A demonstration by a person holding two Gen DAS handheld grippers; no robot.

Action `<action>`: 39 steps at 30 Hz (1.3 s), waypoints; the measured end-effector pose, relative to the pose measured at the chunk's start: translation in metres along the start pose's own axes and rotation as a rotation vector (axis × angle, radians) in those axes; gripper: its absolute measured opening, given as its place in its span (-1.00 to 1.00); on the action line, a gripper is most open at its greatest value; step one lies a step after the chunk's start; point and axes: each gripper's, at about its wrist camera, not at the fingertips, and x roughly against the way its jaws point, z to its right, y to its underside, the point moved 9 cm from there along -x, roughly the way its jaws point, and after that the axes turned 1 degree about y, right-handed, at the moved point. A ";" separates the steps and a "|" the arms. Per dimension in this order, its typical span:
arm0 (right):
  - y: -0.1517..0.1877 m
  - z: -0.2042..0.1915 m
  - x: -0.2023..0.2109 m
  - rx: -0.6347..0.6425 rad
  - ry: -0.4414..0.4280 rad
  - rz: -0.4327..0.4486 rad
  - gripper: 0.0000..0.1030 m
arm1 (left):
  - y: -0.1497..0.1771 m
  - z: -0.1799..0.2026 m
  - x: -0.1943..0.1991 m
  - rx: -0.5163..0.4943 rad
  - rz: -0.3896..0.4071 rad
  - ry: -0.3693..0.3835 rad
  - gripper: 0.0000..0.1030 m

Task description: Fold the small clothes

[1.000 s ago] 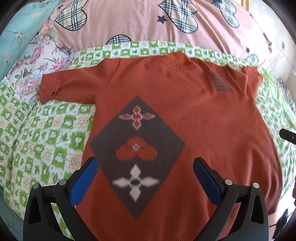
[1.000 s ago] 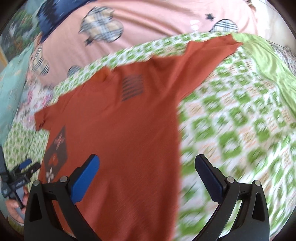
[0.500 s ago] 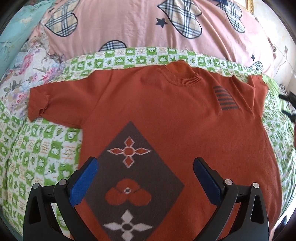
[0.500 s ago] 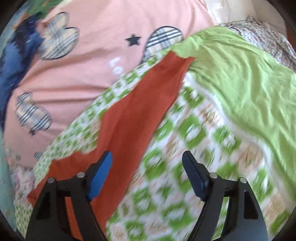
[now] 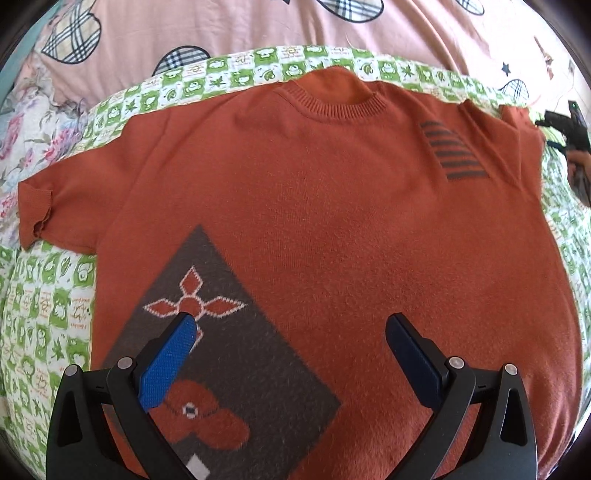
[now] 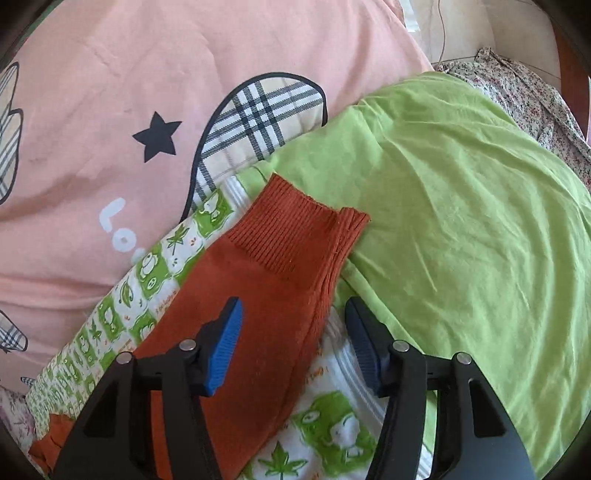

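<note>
A rust-orange knit sweater (image 5: 314,206) lies spread flat, front up, on a green-and-white checked sheet (image 5: 48,302). It has a grey diamond patch with flower motifs and a small striped patch near one shoulder. My left gripper (image 5: 290,325) hangs open over the sweater's lower chest, nothing between its fingers. My right gripper (image 6: 293,308) is over the sweater's sleeve (image 6: 266,280) just short of the ribbed cuff (image 6: 295,229); its jaws are closing with the sleeve lying between them, the pads still apart from the cloth. In the left wrist view the right gripper (image 5: 565,125) shows at the far right edge.
A pink quilt (image 5: 258,33) with plaid hearts and stars bulges behind the sweater. A plain lime-green cloth (image 6: 461,206) lies right of the cuff. Floral fabric (image 6: 524,96) sits at the far right, another floral cloth (image 5: 26,122) at the left.
The right gripper swept along the sweater out to the sleeve's cuff and its jaws narrowed. The left gripper moved up the sweater toward the collar and slightly lower.
</note>
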 end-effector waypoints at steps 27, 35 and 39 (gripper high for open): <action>0.358 -0.374 0.154 0.413 -0.781 -0.446 -0.87 | 0.002 -0.042 0.042 0.119 0.114 0.114 0.99; 0.453 -0.457 0.131 0.483 -0.825 -0.633 -0.79 | -0.004 -0.064 0.045 0.149 0.166 0.206 0.99; 0.453 -0.449 0.130 0.426 -0.833 -0.651 -0.48 | -0.012 -0.068 0.030 0.160 0.166 0.259 0.99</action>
